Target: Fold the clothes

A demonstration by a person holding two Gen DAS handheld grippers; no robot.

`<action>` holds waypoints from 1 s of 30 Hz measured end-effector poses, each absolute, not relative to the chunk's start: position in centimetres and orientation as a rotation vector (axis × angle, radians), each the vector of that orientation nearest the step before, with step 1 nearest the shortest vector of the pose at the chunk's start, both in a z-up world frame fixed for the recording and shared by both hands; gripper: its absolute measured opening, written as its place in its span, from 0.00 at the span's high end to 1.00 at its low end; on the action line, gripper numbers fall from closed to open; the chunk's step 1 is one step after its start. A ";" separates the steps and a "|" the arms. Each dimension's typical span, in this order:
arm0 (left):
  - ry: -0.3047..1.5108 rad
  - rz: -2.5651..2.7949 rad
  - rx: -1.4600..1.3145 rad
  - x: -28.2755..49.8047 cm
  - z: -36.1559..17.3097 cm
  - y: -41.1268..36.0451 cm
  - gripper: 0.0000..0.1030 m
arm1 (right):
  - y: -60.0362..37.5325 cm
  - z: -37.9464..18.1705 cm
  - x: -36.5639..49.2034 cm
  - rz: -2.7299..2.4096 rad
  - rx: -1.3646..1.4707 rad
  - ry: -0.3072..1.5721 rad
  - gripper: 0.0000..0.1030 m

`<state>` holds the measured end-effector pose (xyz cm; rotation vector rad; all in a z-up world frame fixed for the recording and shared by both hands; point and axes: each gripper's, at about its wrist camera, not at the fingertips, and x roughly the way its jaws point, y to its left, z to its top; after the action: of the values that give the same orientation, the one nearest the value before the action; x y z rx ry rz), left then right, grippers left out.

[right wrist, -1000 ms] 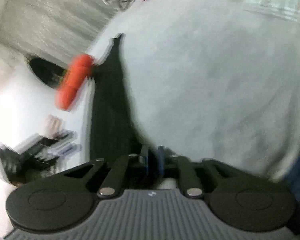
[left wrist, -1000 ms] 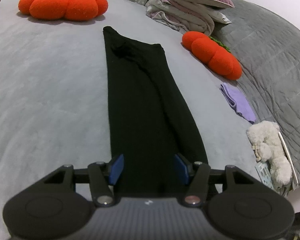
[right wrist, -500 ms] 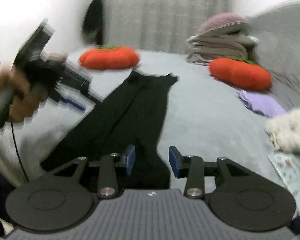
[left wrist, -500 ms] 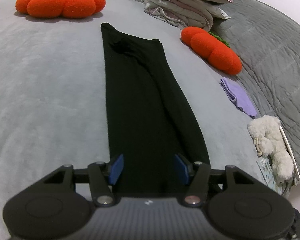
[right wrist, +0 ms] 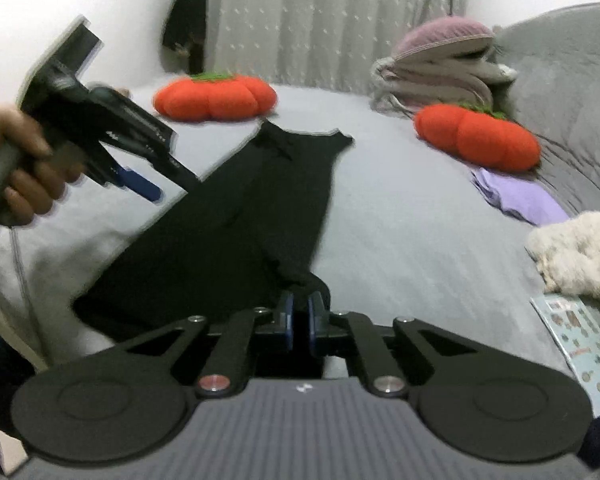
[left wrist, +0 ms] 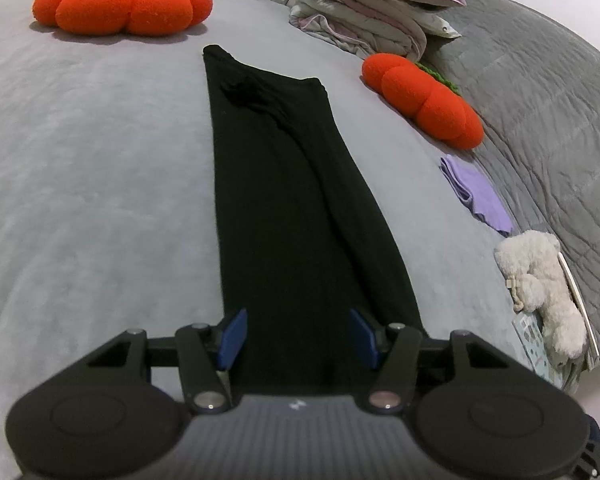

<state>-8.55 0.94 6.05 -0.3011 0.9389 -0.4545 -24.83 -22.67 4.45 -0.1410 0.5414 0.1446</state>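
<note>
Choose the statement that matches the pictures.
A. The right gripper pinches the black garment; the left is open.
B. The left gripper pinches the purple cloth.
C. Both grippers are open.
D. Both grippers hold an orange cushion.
A: the right gripper is closed on the black garment hem, while the left gripper is spread wide.

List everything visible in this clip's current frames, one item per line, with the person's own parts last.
black trousers: 1, black, laid lengthwise on the bed
bed cover: 1, grey, under everything
pumpkin cushions: 2, orange, far end and right
folded bedding with pillow: 1 pile, pale and mauve, far right
folded cloth: 1, lilac, right
plush toy: 1, cream, right edge
left tool: open, above the trousers' near end
right tool: shut on the trousers' near corner
hand: 1, holding the left tool
</note>
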 end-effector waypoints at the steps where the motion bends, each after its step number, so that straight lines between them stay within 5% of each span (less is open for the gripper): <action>1: 0.940 -0.455 -0.300 -8.5 6.1 0.9 0.44 | -22.5 4.4 -24.8 0.151 -0.164 0.547 0.93; 14: 0.952 -0.454 -0.288 -8.8 5.8 0.8 0.44 | -21.3 3.7 -25.2 0.200 -0.294 0.612 0.93; 18: 0.952 -0.458 -0.284 -8.9 5.8 0.8 0.44 | -21.4 3.6 -25.0 0.187 -0.301 0.619 0.80; 30: 0.954 -0.458 -0.280 -9.0 5.8 0.8 0.44 | -22.4 3.2 -24.7 0.170 -0.256 0.645 0.80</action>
<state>-9.02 0.83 5.76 -0.2803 0.9535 -0.4575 -24.70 -22.36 3.22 -0.2557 0.6449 0.1701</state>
